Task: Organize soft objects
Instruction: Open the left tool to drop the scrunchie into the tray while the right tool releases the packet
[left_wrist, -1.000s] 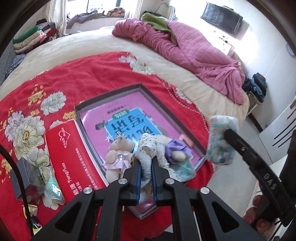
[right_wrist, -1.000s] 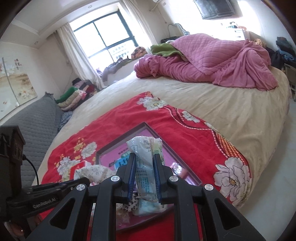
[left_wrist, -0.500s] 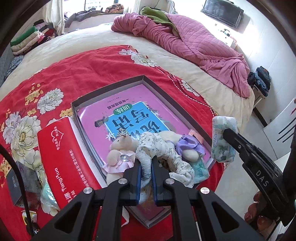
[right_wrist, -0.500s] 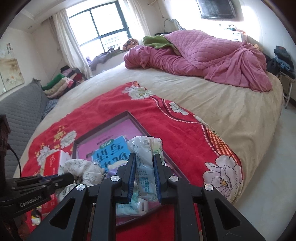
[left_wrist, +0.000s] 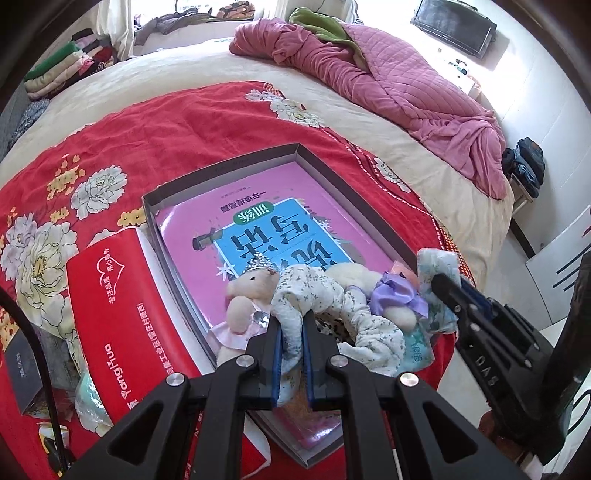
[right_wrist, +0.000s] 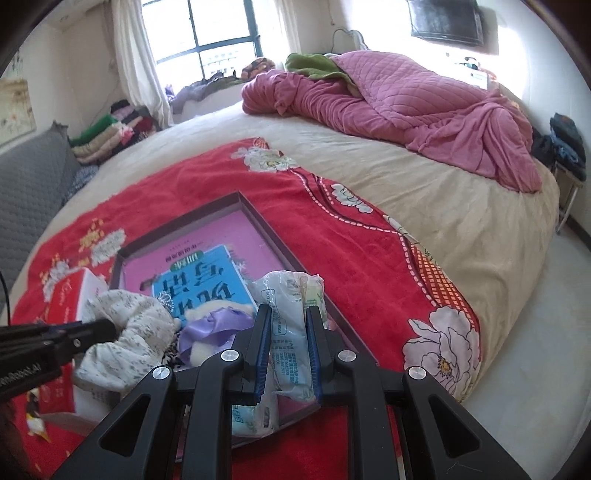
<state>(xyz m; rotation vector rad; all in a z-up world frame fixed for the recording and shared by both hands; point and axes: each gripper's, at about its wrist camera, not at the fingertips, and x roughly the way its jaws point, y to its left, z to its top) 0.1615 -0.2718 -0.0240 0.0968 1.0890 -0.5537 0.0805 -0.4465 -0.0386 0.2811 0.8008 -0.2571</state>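
You were at the placing step. Your left gripper (left_wrist: 291, 343) was clamped on the floral fabric scrunchie (left_wrist: 332, 306), draped over the plush toys (left_wrist: 251, 295) at the near end of the shallow box (left_wrist: 221, 170). Your right gripper (right_wrist: 286, 347) pinched a tissue packet (right_wrist: 291, 314) at the box's near right edge. Next, you needed to set both inside and release.

My left gripper (left_wrist: 291, 332) is matte black plastic: angular, triangular-cutout arms, silver round screws at the joints, blue pads lining the fingers. A thin black cable (left_wrist: 37, 354) trails beside it. My right gripper (right_wrist: 286, 334) matches, with white lettering along its side.
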